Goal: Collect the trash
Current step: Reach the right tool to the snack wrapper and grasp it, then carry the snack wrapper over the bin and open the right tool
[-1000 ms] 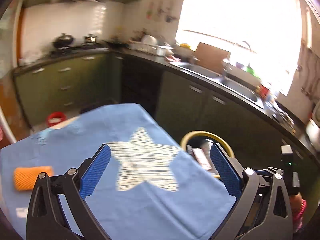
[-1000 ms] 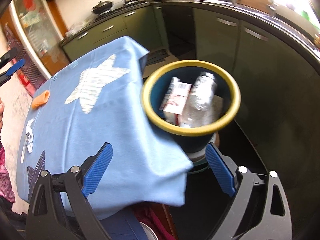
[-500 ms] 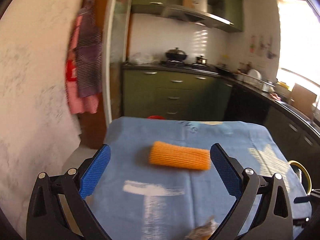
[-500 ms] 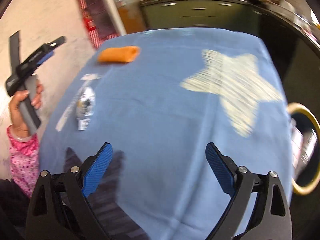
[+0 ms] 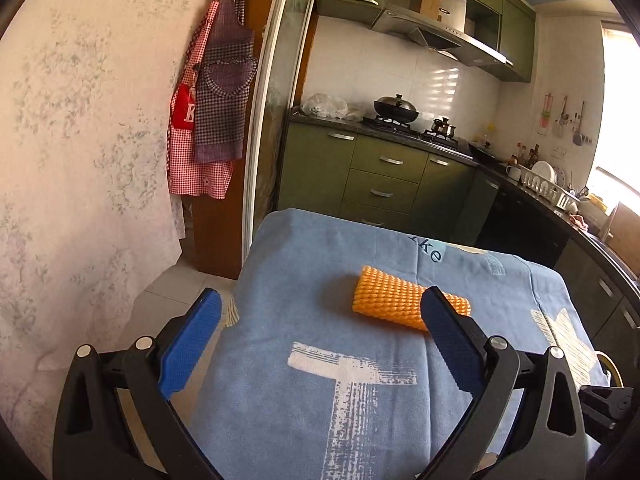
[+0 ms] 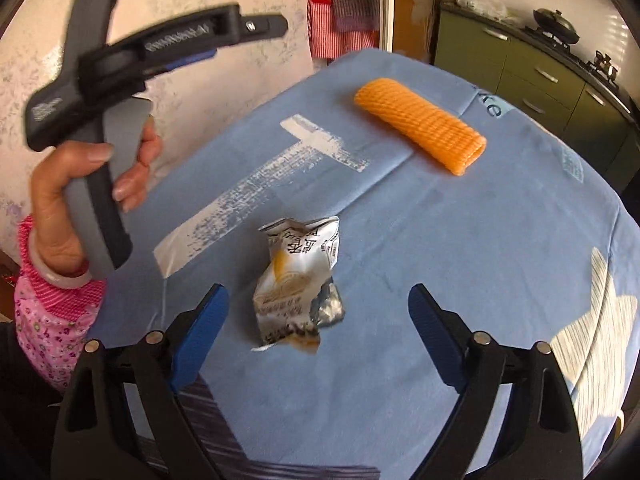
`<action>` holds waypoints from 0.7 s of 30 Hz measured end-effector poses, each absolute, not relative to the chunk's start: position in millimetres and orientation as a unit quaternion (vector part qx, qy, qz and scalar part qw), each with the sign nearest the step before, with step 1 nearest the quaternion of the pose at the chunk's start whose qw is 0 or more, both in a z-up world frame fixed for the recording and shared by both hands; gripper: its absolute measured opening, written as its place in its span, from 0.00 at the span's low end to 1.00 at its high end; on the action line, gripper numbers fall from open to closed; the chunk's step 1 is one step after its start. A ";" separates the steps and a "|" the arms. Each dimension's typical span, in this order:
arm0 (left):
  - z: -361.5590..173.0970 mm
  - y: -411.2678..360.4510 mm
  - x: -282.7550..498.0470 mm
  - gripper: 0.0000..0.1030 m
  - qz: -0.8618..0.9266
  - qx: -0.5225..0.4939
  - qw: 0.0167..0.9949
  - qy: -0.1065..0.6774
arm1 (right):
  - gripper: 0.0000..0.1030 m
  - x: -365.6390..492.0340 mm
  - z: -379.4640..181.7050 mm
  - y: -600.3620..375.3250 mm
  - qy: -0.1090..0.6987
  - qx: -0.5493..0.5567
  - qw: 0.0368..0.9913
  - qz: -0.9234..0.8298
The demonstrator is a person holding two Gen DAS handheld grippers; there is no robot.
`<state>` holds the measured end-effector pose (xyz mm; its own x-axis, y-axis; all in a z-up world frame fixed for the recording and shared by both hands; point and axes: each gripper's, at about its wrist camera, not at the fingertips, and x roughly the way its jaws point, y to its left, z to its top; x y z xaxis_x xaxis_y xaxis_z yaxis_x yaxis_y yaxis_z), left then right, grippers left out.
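Orange foam sleeve (image 5: 400, 303), crumpled wrapper (image 6: 298, 284), blue tablecloth (image 6: 460, 240)

left wrist: looks forward along the left claw (image 5: 320, 332), low over the table (image 5: 304, 280), facing the kitchen cabinets (image 5: 380, 176) | right wrist: looks steeply down on the table (image 6: 460, 264) from close above | shared: orange foam sleeve (image 5: 400, 300) (image 6: 420, 126), cloth's white T print (image 5: 352, 384) (image 6: 260, 184)

Aprons (image 5: 212, 120) on wall, wok (image 5: 396, 106) (lidded) on stove.
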<state>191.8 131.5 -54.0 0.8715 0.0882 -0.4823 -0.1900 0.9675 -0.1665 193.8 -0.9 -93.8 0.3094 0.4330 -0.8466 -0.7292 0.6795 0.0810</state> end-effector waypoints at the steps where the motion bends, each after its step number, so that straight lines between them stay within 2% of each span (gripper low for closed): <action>1: -54.3 131.0 191.4 0.95 0.073 -0.105 0.962 0.243 | 0.79 196.6 -96.3 1.2 0.464 -0.164 0.789 0.368; 7: -55.2 127.3 187.4 0.95 0.071 -0.104 0.962 0.244 | 0.65 202.4 -110.6 14.2 0.485 -0.188 0.769 0.371; 11: -56.7 125.0 187.7 0.95 0.068 -0.102 0.962 0.244 | 0.63 202.7 -117.6 23.0 0.490 -0.200 0.763 0.371; 12: -57.2 123.9 187.5 0.95 0.068 -0.101 0.962 0.244 | 0.60 202.5 -117.7 24.0 0.486 -0.203 0.766 0.368; 14: -58.3 122.8 188.0 0.95 0.067 -0.099 0.962 0.246 | 0.44 202.8 -116.7 24.0 0.483 -0.202 0.771 0.363; 21: -60.0 115.0 189.8 0.95 0.060 -0.089 0.962 0.251 | 0.41 200.7 -109.5 3.3 0.483 -0.170 0.780 0.359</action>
<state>189.8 115.0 -60.0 0.8670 0.0712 -0.4931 -0.1608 0.9768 -0.1417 200.7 3.3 -109.5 0.2761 0.3961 -0.8757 -0.7250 0.6840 0.0808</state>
